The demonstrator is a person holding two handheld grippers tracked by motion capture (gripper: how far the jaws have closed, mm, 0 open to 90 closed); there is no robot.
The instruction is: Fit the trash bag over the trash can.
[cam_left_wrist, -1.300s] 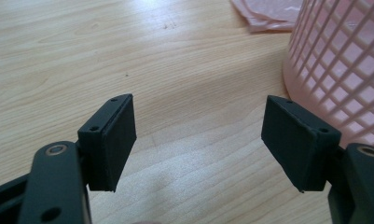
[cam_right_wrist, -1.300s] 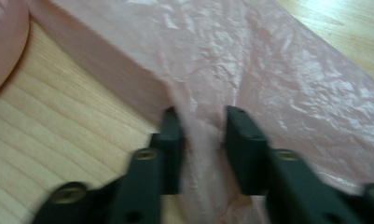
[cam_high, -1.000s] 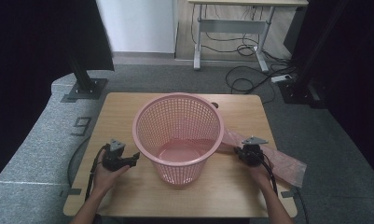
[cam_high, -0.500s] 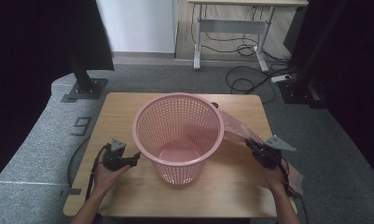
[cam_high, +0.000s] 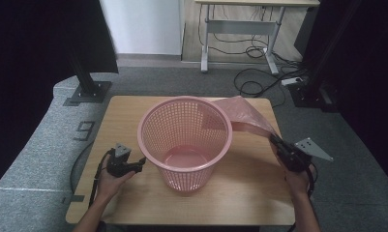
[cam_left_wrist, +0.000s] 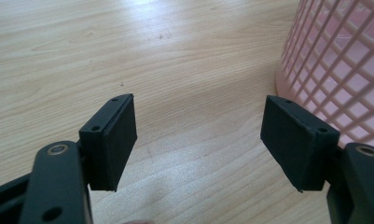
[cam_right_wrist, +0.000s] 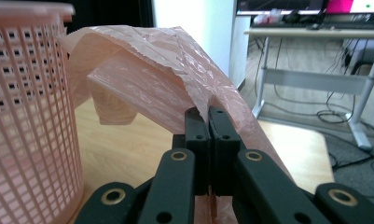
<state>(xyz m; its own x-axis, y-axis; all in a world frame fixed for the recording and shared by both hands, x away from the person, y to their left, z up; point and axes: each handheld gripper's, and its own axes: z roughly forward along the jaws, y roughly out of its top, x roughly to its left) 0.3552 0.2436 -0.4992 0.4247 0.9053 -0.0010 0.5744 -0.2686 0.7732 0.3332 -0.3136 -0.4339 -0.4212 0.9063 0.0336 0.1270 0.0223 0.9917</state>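
A pink lattice basket (cam_high: 185, 137) stands upright in the middle of the wooden table (cam_high: 133, 104); its wall shows in both gripper views (cam_left_wrist: 336, 60) (cam_right_wrist: 28, 102). A thin pink plastic bag (cam_high: 245, 116) (cam_right_wrist: 152, 79) stretches from behind the basket's right rim down to my right gripper (cam_high: 275, 142) (cam_right_wrist: 208, 116), which is shut on the bag's edge and held above the table at the right. My left gripper (cam_high: 139, 163) (cam_left_wrist: 198, 140) rests low at the basket's left foot, jaws open, with bare table between them.
A black stand base (cam_high: 87, 92) sits on the grey floor beyond the table's left corner. A desk frame (cam_high: 240, 34) and loose cables (cam_high: 259, 82) lie behind the table. A cable (cam_high: 92, 169) trails from the left gripper over the table's left edge.
My right gripper has risen and moved right, away from the basket, pulling the pink bag up off the table into a taut sheet. The left gripper has stayed put.
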